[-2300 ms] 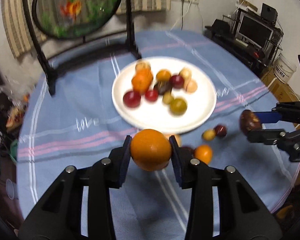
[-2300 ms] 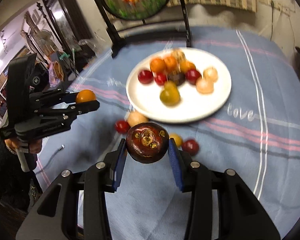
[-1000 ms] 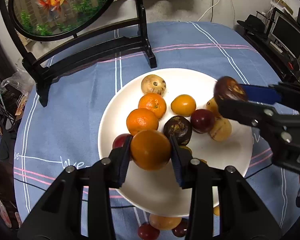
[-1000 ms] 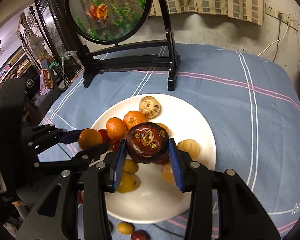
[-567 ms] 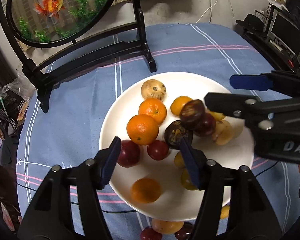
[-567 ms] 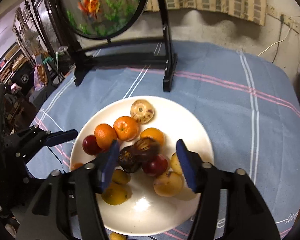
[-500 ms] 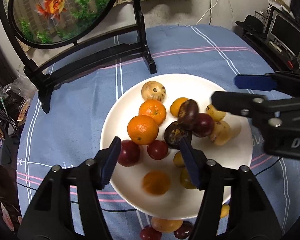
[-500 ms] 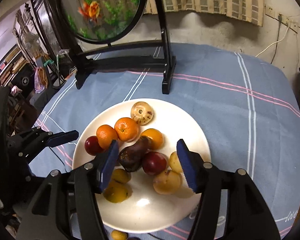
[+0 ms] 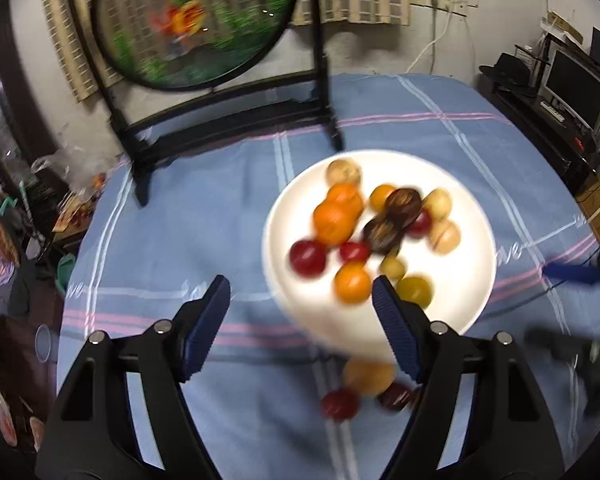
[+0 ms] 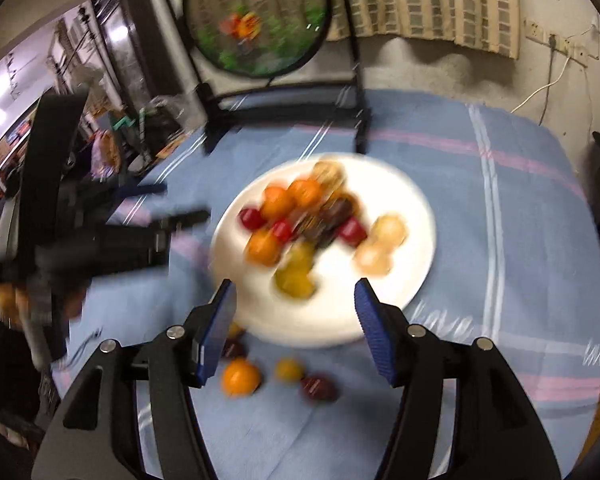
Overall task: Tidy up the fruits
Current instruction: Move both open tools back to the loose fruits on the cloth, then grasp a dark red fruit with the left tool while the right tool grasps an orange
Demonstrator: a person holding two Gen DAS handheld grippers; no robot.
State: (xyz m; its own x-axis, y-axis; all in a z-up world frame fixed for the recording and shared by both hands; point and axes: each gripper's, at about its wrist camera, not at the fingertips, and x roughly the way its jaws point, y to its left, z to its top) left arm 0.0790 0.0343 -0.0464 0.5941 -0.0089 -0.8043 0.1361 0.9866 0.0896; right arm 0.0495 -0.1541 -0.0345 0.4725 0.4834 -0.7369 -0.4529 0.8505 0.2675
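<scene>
The white plate [image 9: 464, 312] holds several fruits: oranges, red plums, yellow ones and two dark mangosteens [image 9: 396, 216]. The orange [image 9: 353, 283] lies near the plate's front. My left gripper [image 9: 300, 292] hovers in front of the plate's left edge, its jaws opening with nothing between them. In the right wrist view my right gripper [image 10: 294, 304] is open and empty over the near rim of the plate [image 10: 416, 208]. Loose fruits lie on the blue cloth before the plate: an orange [image 10: 241, 378], a yellow one [image 10: 289, 369] and a dark red one [image 10: 318, 389].
A round fish-painting screen on a black stand [image 9: 228, 120] sits at the back of the table. The blue striped cloth [image 9: 188, 216] is bare left of the plate. The other gripper [image 9: 564, 308] shows blurred at the right edge. Shelves and a monitor [image 9: 580, 88] stand beyond the table.
Both grippers have opened and let go: the orange and the mangosteen now lie on the plate. Both have pulled back from the plate, so the loose fruits show in front.
</scene>
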